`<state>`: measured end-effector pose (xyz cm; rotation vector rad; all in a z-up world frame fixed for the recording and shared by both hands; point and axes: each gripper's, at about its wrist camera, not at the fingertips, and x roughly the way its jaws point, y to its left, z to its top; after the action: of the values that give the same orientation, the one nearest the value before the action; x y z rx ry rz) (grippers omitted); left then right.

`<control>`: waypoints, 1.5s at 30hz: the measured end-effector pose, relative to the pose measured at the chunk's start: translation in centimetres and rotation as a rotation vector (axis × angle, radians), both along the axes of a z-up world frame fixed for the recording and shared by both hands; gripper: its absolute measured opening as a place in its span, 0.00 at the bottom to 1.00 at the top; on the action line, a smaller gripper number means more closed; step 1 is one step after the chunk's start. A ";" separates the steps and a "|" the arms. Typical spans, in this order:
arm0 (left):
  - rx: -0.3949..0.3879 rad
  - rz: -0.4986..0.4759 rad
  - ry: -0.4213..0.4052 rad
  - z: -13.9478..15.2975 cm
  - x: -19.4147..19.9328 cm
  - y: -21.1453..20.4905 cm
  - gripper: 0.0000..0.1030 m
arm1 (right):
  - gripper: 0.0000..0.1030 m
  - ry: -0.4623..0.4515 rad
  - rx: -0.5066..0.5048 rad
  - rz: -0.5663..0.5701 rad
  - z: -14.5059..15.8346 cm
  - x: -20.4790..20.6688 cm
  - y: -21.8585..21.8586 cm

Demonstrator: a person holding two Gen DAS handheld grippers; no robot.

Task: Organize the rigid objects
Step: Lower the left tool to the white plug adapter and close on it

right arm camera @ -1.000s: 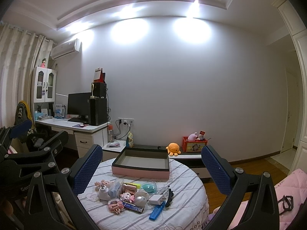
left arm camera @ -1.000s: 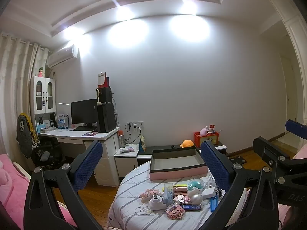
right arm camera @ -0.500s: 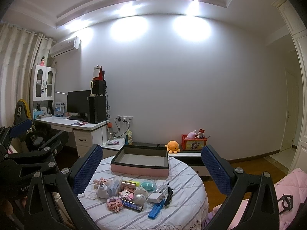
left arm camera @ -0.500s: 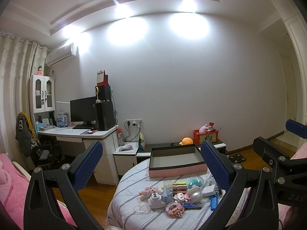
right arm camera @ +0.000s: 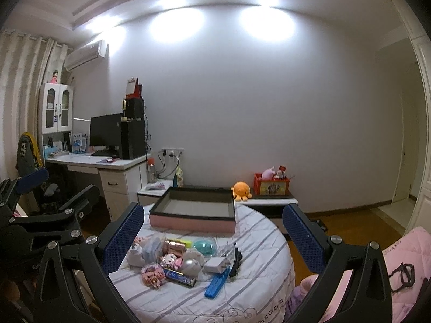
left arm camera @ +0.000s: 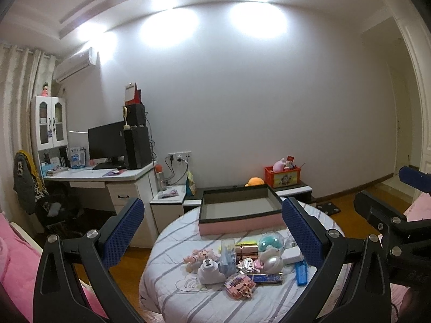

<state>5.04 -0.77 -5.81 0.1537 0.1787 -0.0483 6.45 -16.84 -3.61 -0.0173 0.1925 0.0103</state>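
Note:
A round table with a striped cloth holds a pink-sided open box at its far side. In front of the box lies a pile of small items: a pink block toy, a teal ball, a white charger, a blue flat item, a dark blue bar. My left gripper is open and empty, above and short of the table. My right gripper is open and empty too.
A white desk with a monitor and a chair with clothes stand at the left. A low cabinet with an orange plush and a red box stands behind the table. Pink bedding lies at the right.
Both views have moved slightly closer to the table, and the items sit a little higher in the frames. Both grippers stay open.

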 end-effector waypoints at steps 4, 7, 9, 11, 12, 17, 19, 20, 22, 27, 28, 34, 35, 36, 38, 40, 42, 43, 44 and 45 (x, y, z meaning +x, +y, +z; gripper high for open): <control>0.015 -0.014 0.037 -2.6 2.8 0.2 1.00 | 1.00 0.062 -0.007 -0.004 -2.6 2.5 -0.2; 0.016 0.000 0.098 -5.1 5.3 0.9 1.00 | 1.00 0.125 -0.002 -0.007 -5.2 4.6 -0.4; 0.018 0.023 0.153 -7.2 7.1 1.6 1.00 | 1.00 0.177 0.004 -0.009 -6.9 6.1 -0.6; 0.004 0.042 0.205 -9.5 8.7 1.8 1.00 | 1.00 0.236 0.006 -0.014 -8.8 7.8 -0.9; 0.020 0.049 0.241 -10.6 9.5 2.1 1.00 | 1.00 0.264 0.008 -0.015 -9.8 8.5 -1.0; 0.059 0.077 0.373 -14.9 12.5 2.8 1.00 | 1.00 0.372 0.020 -0.018 -13.5 10.9 -2.0; 0.047 0.086 0.396 -15.6 13.3 3.1 1.00 | 1.00 0.405 0.029 -0.020 -14.5 11.5 -2.2; 0.030 0.085 0.412 -15.9 13.8 3.1 1.00 | 1.00 0.419 0.033 -0.019 -14.8 11.9 -2.3; 0.028 0.094 0.417 -16.2 14.6 3.6 1.00 | 1.00 0.437 0.035 -0.018 -15.5 12.5 -2.5; -0.007 0.053 0.465 -17.2 16.7 3.2 1.00 | 1.00 0.470 0.039 -0.040 -16.5 14.1 -3.6; -0.009 0.047 0.473 -17.5 17.1 3.0 1.00 | 1.00 0.479 0.042 -0.044 -16.6 14.4 -3.8; -0.049 0.049 0.530 -18.4 19.4 3.1 1.00 | 1.00 0.512 0.043 -0.053 -17.1 16.2 -4.5; -0.055 0.048 0.533 -18.4 19.7 3.2 1.00 | 1.00 0.516 0.042 -0.054 -17.2 16.4 -4.5; -0.067 0.042 0.540 -18.5 20.0 3.4 1.00 | 1.00 0.520 0.043 -0.053 -17.3 16.7 -4.6; -0.078 0.042 0.556 -18.8 20.4 3.6 1.00 | 1.00 0.531 0.043 -0.050 -17.5 17.3 -4.7; -0.078 0.045 0.554 -19.1 20.4 3.8 1.00 | 1.00 0.545 0.045 -0.047 -17.8 18.0 -4.7; -0.075 0.055 0.548 -19.1 20.2 4.2 1.00 | 1.00 0.556 0.047 -0.038 -18.0 18.6 -4.8; -0.076 0.059 0.548 -19.1 20.1 4.5 1.00 | 1.00 0.561 0.046 -0.034 -18.1 18.7 -4.7; -0.087 0.067 0.547 -19.1 20.0 5.0 1.00 | 1.00 0.561 0.046 -0.030 -18.2 18.9 -4.7; -0.102 0.070 0.543 -19.1 20.0 5.4 1.00 | 1.00 0.563 0.048 -0.026 -18.3 19.0 -4.7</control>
<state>25.02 4.67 -24.93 0.0293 0.7219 -0.0281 25.44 -21.52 -21.89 0.0367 0.7552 -0.0064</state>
